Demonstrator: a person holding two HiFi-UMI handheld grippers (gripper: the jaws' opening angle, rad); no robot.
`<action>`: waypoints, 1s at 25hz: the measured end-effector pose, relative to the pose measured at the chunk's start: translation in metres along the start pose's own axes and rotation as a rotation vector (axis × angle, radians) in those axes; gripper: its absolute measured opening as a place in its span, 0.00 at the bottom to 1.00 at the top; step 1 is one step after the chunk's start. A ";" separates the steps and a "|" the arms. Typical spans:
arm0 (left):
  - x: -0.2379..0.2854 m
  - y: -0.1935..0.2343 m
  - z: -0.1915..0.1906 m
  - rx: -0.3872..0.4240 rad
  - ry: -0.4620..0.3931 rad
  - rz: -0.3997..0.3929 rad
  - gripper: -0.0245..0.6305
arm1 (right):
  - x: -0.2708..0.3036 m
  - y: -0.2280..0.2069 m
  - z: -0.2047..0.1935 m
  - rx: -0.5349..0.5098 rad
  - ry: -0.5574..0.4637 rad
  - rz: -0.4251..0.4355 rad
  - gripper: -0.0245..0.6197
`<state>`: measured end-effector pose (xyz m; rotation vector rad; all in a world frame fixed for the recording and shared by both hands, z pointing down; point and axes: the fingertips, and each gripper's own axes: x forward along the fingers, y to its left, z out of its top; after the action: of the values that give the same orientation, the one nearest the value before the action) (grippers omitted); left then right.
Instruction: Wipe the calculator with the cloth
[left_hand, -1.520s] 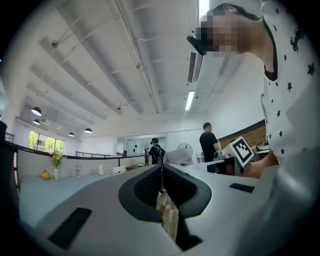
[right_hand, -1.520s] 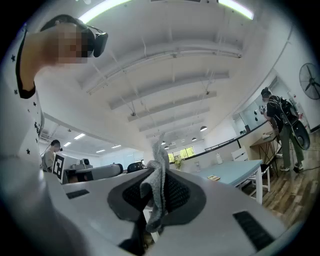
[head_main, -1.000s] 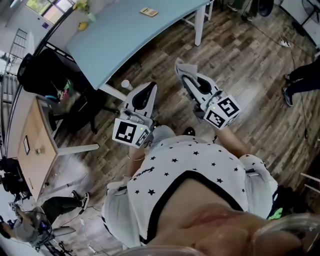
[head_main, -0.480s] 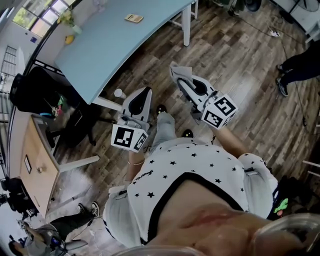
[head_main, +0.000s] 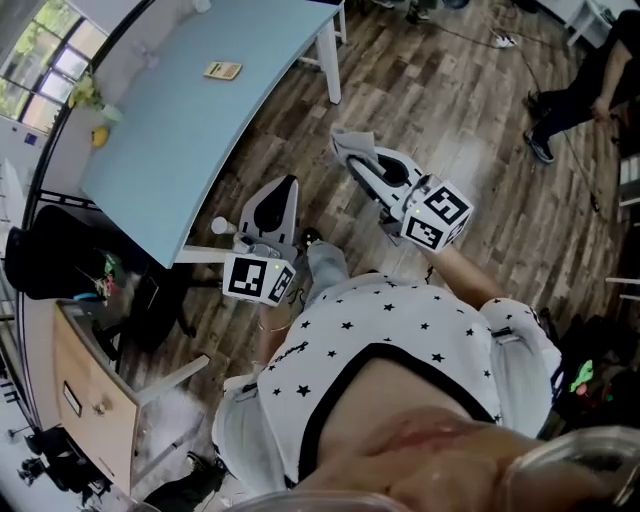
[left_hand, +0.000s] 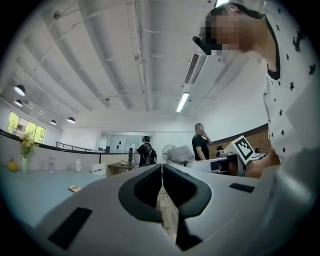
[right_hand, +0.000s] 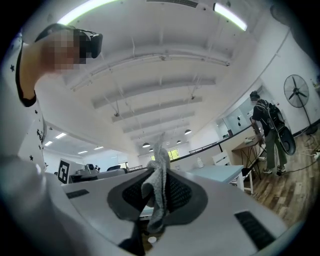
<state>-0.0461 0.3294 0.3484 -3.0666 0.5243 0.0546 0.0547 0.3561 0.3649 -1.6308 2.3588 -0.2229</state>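
Observation:
The calculator (head_main: 222, 70) is a small tan slab lying on the light blue table (head_main: 180, 150) at the upper left; it also shows small in the left gripper view (left_hand: 75, 188). My right gripper (head_main: 352, 150) is held in the air over the wooden floor, away from the table, shut on a grey cloth (head_main: 345, 140). In the right gripper view the cloth (right_hand: 159, 192) hangs pinched between the jaws (right_hand: 156, 186). My left gripper (head_main: 288, 184) is beside it, also off the table, with its jaws (left_hand: 162, 170) shut and nothing held.
A white table leg (head_main: 330, 62) stands between me and the tabletop. A black chair (head_main: 55, 262) and a wooden drawer unit (head_main: 90, 395) are at the left. A person in black (head_main: 575, 85) stands on the wooden floor at the upper right, near cables.
The head view has swung, so the table and calculator slid left and down in the picture. Both grippers kept their pose, the right one still holding the cloth.

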 end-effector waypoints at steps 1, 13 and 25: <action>0.006 0.004 -0.002 -0.004 0.002 -0.013 0.08 | 0.004 -0.005 0.002 -0.004 -0.002 -0.012 0.11; 0.056 0.089 -0.008 -0.023 0.007 -0.089 0.08 | 0.079 -0.048 0.005 -0.013 0.018 -0.109 0.11; 0.072 0.159 -0.021 -0.064 0.022 -0.109 0.08 | 0.144 -0.065 0.002 -0.005 0.058 -0.158 0.11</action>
<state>-0.0301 0.1544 0.3627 -3.1555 0.3627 0.0364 0.0652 0.1985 0.3619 -1.8385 2.2743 -0.2995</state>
